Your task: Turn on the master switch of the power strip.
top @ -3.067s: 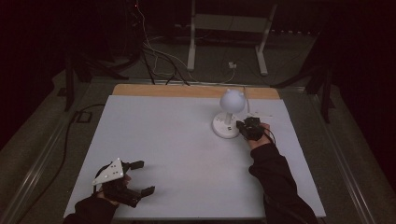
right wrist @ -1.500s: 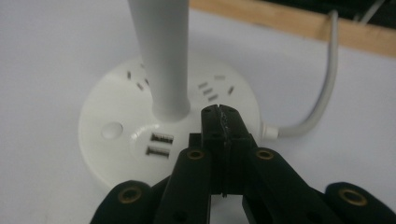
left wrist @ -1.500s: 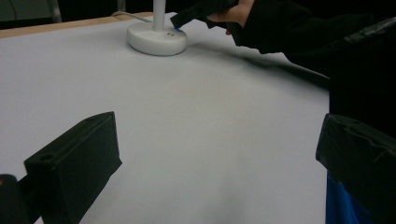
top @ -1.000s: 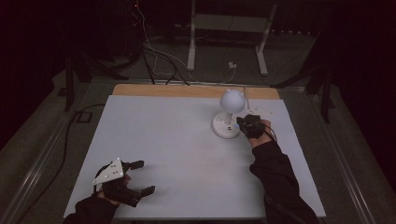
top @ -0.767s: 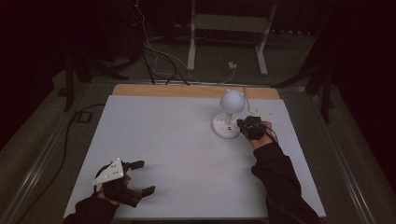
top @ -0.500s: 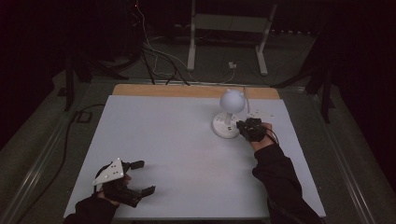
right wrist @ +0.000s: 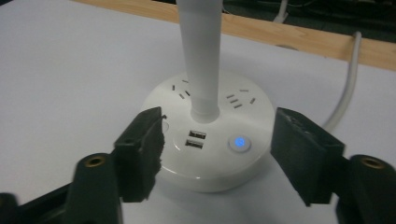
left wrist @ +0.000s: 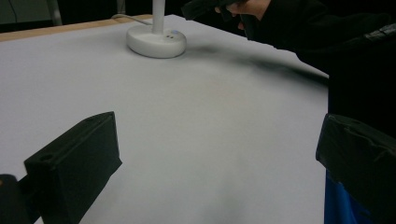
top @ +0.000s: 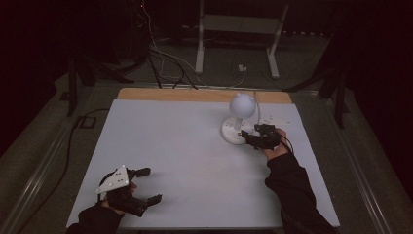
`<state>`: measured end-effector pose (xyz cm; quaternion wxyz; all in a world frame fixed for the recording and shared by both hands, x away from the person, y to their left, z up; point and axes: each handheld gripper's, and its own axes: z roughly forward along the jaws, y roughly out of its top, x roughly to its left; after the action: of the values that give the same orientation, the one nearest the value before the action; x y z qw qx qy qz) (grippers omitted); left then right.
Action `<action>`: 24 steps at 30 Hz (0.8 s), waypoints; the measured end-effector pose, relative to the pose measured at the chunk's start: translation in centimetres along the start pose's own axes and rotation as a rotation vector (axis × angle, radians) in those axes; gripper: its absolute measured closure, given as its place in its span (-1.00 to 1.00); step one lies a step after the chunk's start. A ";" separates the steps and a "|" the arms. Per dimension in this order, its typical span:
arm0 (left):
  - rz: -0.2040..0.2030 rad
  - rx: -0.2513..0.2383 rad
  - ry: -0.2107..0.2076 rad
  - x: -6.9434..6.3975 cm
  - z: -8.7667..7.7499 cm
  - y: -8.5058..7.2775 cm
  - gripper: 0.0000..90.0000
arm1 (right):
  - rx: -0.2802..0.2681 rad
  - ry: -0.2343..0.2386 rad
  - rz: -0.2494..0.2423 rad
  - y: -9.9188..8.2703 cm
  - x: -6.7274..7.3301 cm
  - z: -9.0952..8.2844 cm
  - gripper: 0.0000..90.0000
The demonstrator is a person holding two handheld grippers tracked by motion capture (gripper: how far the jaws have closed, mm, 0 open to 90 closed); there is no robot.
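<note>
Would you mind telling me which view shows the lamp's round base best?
The right gripper view: the base sits close, showing sockets, USB ports and a lit blue button. The high view shows it small; the left gripper view shows it far off.

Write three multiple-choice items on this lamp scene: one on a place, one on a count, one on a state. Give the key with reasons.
1. Where does the lamp stand on the table?
A. near the front left corner
B. in the far right part
C. at the middle of the front edge

2. How many USB ports show on the lamp base?
A. two
B. four
C. none

3. How do the right gripper jaws stand?
A. shut on the lamp stem
B. shut on the cable
C. open, on either side of the base front

Key:
1 B: the high view shows it far right, near the wooden edge.
2 A: the right gripper view shows two ports side by side, left of the lit blue button.
3 C: there is a gap between each jaw and the base; they have just been opening, clamping nothing.
</note>
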<state>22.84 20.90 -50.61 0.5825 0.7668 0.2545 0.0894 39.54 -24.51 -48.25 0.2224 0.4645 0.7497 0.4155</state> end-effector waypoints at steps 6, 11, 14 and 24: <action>-0.001 0.001 0.001 0.0 0.0 0.0 -1.00 | 0.004 0.070 -0.010 -0.5 0.1 -0.3 -0.76; -0.001 0.001 -0.001 0.0 0.0 0.0 -1.00 | -0.011 0.150 -0.012 -0.5 0.3 -0.7 -0.98; 0.000 -0.002 0.000 0.0 0.0 0.0 -1.00 | -0.026 0.202 -0.003 -0.2 0.5 -1.1 -1.00; 0.000 0.001 -0.002 0.0 0.0 0.0 -1.00 | -0.056 0.228 -0.032 0.1 0.6 -2.4 -1.00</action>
<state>22.80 20.87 -50.64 0.5823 0.7672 0.2539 0.0887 37.62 -24.97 -46.83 0.1553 0.3956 0.7657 0.4828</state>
